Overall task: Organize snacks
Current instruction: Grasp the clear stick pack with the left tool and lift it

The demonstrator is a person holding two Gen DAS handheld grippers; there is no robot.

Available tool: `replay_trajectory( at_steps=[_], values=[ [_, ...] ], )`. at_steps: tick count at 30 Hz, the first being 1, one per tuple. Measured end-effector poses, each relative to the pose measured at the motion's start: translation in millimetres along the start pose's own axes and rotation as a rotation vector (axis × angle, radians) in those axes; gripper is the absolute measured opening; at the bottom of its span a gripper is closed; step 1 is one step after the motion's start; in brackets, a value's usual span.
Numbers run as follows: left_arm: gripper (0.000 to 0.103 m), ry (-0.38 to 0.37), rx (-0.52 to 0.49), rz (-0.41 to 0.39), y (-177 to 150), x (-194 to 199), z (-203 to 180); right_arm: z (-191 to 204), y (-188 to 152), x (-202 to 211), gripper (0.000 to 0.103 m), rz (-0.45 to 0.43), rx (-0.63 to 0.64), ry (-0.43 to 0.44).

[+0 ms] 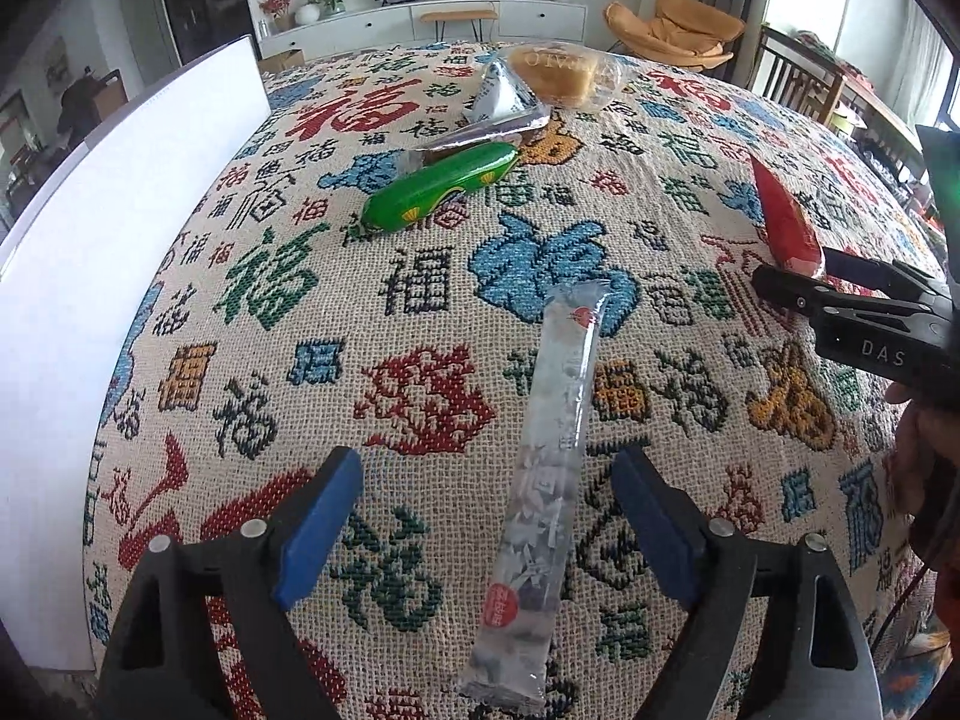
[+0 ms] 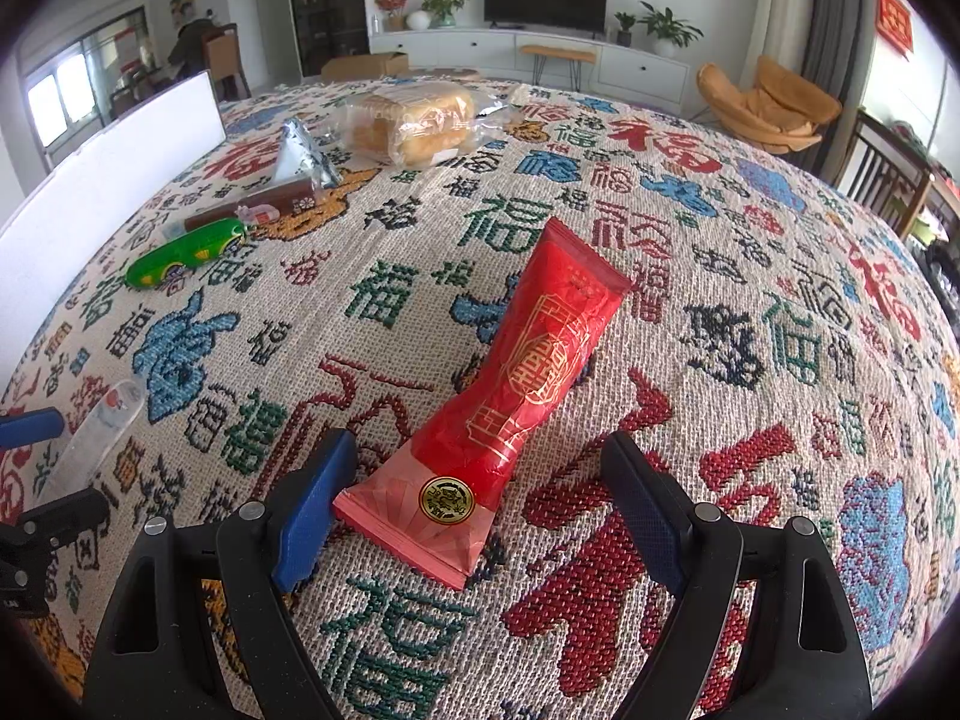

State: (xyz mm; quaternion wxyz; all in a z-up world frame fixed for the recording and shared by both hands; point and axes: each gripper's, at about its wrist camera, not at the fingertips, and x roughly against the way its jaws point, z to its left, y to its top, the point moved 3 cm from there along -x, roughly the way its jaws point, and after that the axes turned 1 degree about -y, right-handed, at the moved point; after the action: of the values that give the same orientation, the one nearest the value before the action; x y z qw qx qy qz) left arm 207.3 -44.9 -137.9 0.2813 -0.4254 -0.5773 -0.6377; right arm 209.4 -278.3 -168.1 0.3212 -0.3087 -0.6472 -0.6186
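**Snacks lie loose between open jaws**

Jaws of the left gripper (image 1: 486, 531) stand apart around a clear packet (image 1: 543, 474), which lies flat on the patterned cloth (image 1: 420, 276), untouched. The right gripper (image 2: 480, 510) is spread too, astride a red packet's (image 2: 528, 372) crimped end. Closing off-centre could skid either slippery wrapper. Farther off, green (image 1: 444, 186) and brown packets (image 1: 480, 135) and wrapped bread (image 1: 561, 75) cluster.

Right gripper (image 2: 480, 510) open around red snack pack (image 2: 528, 384); green snack (image 2: 186, 252) and bread (image 2: 414, 120) toward eleven o'clock.
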Motion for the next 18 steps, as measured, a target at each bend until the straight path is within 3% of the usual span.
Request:
replay_trajectory(
  at_steps=[2, 18],
  values=[
    [0.103, 0.017, 0.013, -0.006, -3.7, -2.1, 3.9, -0.1, 0.3, -0.2, 0.086, 0.000, 0.000, 0.000],
    [0.103, 0.011, -0.002, -0.068, -11.0, 0.0, 4.8, 0.2, -0.2, 0.1, 0.086, -0.001, -0.001, 0.000]
  ],
)
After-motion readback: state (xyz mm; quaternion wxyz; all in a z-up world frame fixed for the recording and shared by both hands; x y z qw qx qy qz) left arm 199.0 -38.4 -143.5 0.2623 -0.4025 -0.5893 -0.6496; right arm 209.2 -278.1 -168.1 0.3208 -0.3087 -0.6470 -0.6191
